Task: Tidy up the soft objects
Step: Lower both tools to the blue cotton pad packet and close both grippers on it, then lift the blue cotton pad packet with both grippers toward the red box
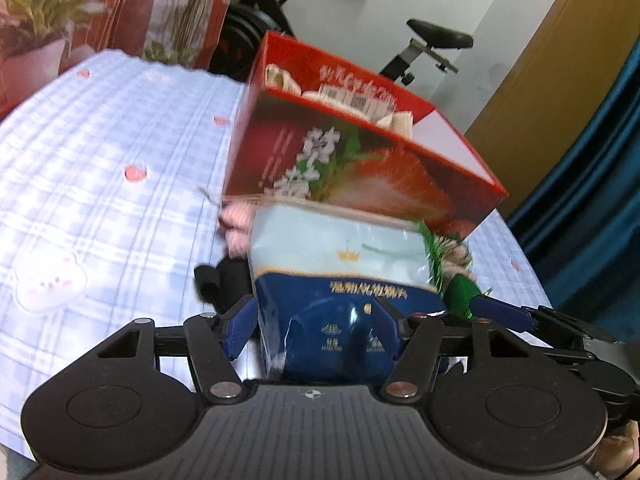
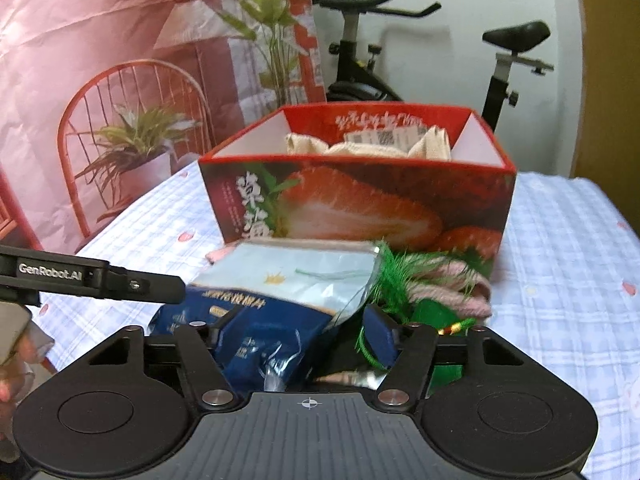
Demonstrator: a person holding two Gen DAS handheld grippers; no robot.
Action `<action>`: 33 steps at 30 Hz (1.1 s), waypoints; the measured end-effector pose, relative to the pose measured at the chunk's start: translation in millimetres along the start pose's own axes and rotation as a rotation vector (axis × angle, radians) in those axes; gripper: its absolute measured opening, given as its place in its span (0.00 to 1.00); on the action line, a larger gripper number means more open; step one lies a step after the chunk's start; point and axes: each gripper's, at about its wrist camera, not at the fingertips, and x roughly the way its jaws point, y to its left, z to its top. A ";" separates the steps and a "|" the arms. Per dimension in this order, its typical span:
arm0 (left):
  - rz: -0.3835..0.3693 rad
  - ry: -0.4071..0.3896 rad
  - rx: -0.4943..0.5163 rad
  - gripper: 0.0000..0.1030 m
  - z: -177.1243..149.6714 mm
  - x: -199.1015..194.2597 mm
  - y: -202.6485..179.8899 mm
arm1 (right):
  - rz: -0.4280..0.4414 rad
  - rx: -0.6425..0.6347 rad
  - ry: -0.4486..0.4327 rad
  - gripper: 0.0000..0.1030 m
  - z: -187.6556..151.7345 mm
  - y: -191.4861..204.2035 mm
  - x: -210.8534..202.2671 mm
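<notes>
A soft packet (image 1: 340,280), light blue above and dark blue below, lies in front of the red strawberry box (image 1: 360,160). My left gripper (image 1: 316,328) is shut on its near end, with a blue pad against each side. In the right wrist view the same packet (image 2: 280,280) lies skewed between the fingers of my right gripper (image 2: 300,328). The left finger rests against it, while the right pad sits among green tassel threads (image 2: 400,268), so the grip is unclear. A pink knitted piece (image 2: 452,284) lies under the tassel. Beige cloth (image 2: 360,144) fills the box (image 2: 360,200).
Everything rests on a blue checked bed cover (image 1: 100,160) with a white bunny patch (image 1: 48,280). A black item (image 1: 224,280) lies left of the packet. An exercise bike (image 2: 512,40) stands behind the bed, and a printed backdrop (image 2: 100,60) hangs at the left.
</notes>
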 end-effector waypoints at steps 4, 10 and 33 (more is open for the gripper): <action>-0.023 0.031 -0.023 0.57 -4.9 7.8 3.4 | 0.022 0.012 0.033 0.53 -5.5 1.3 5.3; -0.025 0.039 -0.004 0.53 -8.4 14.9 -2.3 | 0.056 -0.006 0.070 0.41 -11.5 7.7 14.7; -0.069 -0.156 0.046 0.48 27.9 -41.3 -30.3 | 0.109 -0.047 -0.104 0.37 32.5 12.7 -19.8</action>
